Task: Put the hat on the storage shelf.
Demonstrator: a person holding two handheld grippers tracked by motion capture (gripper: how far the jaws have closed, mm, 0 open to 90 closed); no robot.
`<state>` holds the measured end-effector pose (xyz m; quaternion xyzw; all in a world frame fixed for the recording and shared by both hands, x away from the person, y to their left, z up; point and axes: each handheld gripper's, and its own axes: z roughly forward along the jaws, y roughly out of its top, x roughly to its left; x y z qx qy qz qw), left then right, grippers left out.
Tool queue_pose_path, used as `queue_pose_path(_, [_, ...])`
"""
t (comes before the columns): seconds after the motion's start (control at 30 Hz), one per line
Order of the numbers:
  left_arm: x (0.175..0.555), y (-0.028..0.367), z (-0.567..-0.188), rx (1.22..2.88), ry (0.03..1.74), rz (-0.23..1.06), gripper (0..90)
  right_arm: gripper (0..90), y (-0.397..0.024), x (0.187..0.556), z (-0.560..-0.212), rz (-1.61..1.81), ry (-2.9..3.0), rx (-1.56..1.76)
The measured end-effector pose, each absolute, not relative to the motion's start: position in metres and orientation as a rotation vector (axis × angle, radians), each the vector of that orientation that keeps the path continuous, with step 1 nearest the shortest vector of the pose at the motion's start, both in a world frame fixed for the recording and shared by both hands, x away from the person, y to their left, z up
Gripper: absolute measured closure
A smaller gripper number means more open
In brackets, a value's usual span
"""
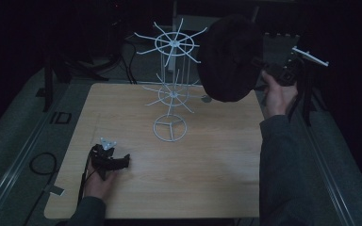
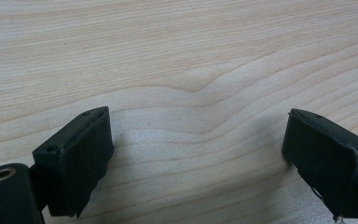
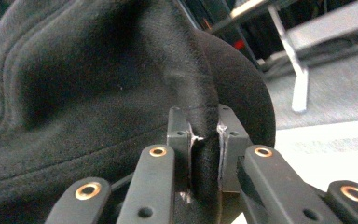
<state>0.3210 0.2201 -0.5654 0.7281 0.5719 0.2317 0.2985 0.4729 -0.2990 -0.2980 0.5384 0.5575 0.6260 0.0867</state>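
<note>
1. Hat (image 1: 228,59): right gripper (image 1: 264,70) is pinching its brim, jaws nearly closed with only the felt fold between the pads; crown is hanging just beyond the jaws, next to the white wire rack (image 1: 170,84).
2. Left gripper (image 1: 122,161): jaws are standing wide apart, gripping nothing, bare wooden table (image 2: 191,60) lying between and ahead of them.

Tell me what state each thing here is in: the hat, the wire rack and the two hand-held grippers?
Black hat: held up in the air by its brim, beside the rack's top tier.
White wire rack: upright on the table, its arms bare.
Right hand-held gripper: shut on the hat's brim.
Left hand-held gripper: open, holding nothing, low over the wooden table.
</note>
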Motion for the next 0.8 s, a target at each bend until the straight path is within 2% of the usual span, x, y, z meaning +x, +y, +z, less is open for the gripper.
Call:
queue_pose_path(0.5, [0.321,0.22,-0.566,1.929,1.52,0.618,9.1,79.1,-0.277,0.479,-0.328,1.745,1.815,1.627])
queue_pose_path(0.8, [0.321,0.22,-0.566,1.93,1.518,0.617,9.2,66.2,-0.262,0.482,-0.337,1.674,1.892,1.614])
